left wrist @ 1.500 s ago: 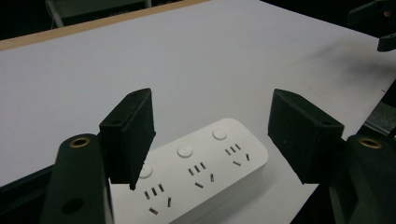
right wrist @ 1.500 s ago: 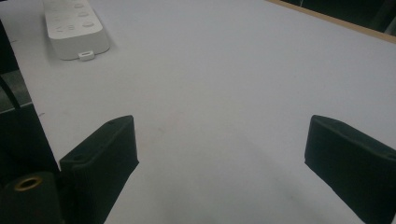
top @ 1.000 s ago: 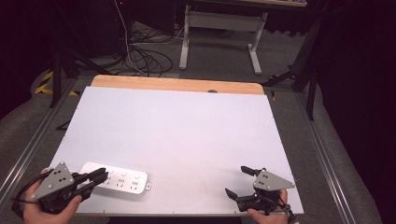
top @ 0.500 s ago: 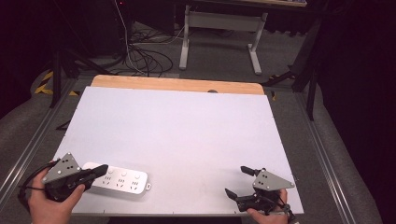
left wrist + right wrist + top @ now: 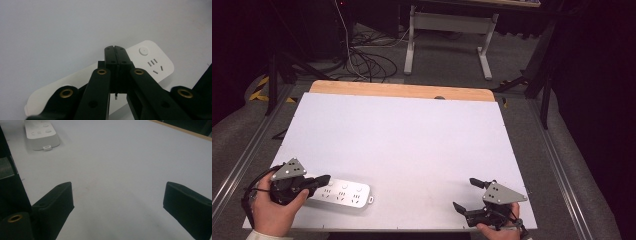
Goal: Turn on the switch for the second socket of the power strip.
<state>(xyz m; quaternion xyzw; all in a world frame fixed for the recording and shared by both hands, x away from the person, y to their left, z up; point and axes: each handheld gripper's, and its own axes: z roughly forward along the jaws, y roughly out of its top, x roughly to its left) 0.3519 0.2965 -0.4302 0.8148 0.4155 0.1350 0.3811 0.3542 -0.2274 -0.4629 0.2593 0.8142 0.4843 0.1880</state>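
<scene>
A white power strip point(image 5: 343, 193) lies flat near the front left of the white table top point(image 5: 402, 135). My left gripper point(image 5: 323, 180) is shut, its tips over the strip's left end. In the left gripper view the two jaws press together point(image 5: 115, 48) above the power strip point(image 5: 152, 62), whose round button and socket slots show to the right; I see nothing held between them. My right gripper point(image 5: 465, 193) rests open at the front right, its jaws spread wide point(image 5: 118, 195) over bare table. The power strip point(image 5: 41, 135) lies far off in that view.
A wooden strip point(image 5: 402, 90) runs along the table's far edge. Metal rails point(image 5: 242, 155) flank both sides. Beyond the table, cables point(image 5: 362, 60) lie on the floor by a desk frame point(image 5: 447, 30). The table's front edge is close behind both hands.
My left gripper has shifted slightly forward and to the right, farther over the power strip's left end. The right gripper and the strip have not moved.
</scene>
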